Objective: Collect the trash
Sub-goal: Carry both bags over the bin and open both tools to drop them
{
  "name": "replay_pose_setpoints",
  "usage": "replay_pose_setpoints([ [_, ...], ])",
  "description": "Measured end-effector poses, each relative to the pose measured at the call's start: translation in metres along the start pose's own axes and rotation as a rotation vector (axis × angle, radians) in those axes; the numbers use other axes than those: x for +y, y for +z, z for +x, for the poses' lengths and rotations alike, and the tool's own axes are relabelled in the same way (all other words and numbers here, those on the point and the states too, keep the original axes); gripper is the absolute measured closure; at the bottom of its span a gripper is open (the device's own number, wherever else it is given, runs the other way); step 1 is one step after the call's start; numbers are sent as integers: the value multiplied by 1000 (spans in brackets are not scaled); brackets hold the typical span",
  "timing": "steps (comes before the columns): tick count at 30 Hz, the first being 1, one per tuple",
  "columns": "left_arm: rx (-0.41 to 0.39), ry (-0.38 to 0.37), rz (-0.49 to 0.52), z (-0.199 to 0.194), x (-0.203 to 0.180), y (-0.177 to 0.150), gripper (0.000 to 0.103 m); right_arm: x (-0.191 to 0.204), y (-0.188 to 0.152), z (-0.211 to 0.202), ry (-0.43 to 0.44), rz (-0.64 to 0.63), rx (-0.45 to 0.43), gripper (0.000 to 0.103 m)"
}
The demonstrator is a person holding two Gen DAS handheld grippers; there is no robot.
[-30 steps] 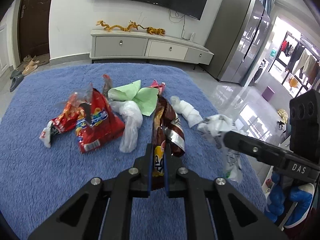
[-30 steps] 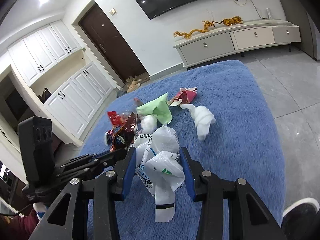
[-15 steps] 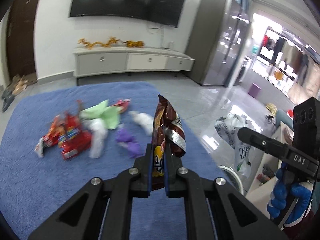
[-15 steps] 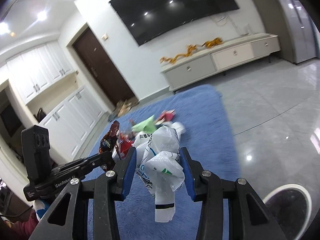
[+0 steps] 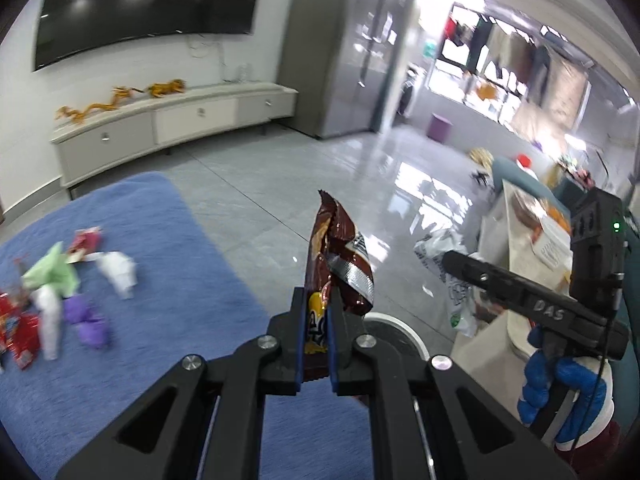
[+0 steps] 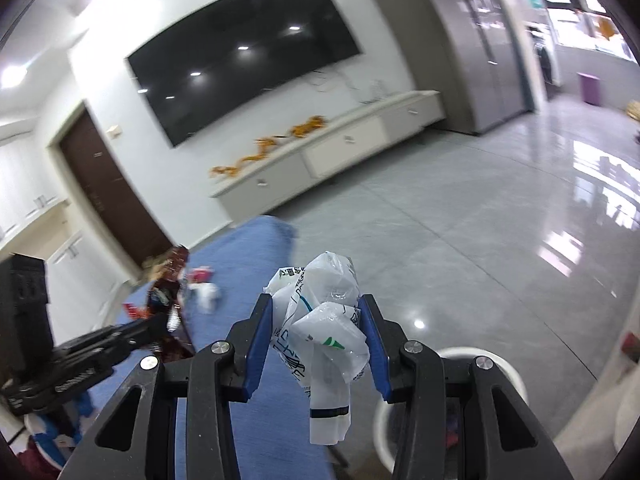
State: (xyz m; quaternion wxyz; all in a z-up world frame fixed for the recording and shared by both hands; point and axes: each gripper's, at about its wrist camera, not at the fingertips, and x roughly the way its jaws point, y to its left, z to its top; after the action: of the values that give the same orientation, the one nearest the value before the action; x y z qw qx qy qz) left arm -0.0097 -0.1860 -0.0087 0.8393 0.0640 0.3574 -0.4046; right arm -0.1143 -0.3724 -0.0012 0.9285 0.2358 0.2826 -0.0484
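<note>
My left gripper (image 5: 318,308) is shut on a brown snack wrapper (image 5: 336,256) and holds it upright past the right edge of the blue rug (image 5: 168,320), just before the white bin's rim (image 5: 396,326). My right gripper (image 6: 316,316) is shut on a crumpled white plastic bag (image 6: 320,328), above the floor beside the white bin (image 6: 508,368). Left on the rug are a green paper (image 5: 52,272), white tissues (image 5: 118,272), a purple wrapper (image 5: 86,320) and red packets (image 5: 18,334).
A grey tiled floor (image 5: 320,172) stretches to a white TV cabinet (image 5: 176,120) under a wall TV. A tall grey cupboard (image 5: 340,48) stands at the right. A white counter (image 5: 520,248) with boxes is near the right gripper.
Both grippers have swung right, off the rug, with their loads still held. The trash pile has slid to the left edge of view and the white bin has come in below them.
</note>
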Motion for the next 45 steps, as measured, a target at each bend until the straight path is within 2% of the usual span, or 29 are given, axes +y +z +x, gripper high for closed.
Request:
replay_pose_setpoints([
  [5,102,-39,73,48,-43,-1,95,-50,-17,6,-104,82,47,62],
  [12,225,-52,134,110,-85,-14,94,-98,-37,13,-184,163,107,60],
  [19,291,-34,123,147,-94,-24,93,-121,-46,19,-218,199,132,56],
  [26,336,-50,84,161,-89,-27,93,-139,-52,19,-233,232,143,48],
  [45,372,-77,60,163,-94,-35,92,-123,-43,-7,-274,207,79,45],
])
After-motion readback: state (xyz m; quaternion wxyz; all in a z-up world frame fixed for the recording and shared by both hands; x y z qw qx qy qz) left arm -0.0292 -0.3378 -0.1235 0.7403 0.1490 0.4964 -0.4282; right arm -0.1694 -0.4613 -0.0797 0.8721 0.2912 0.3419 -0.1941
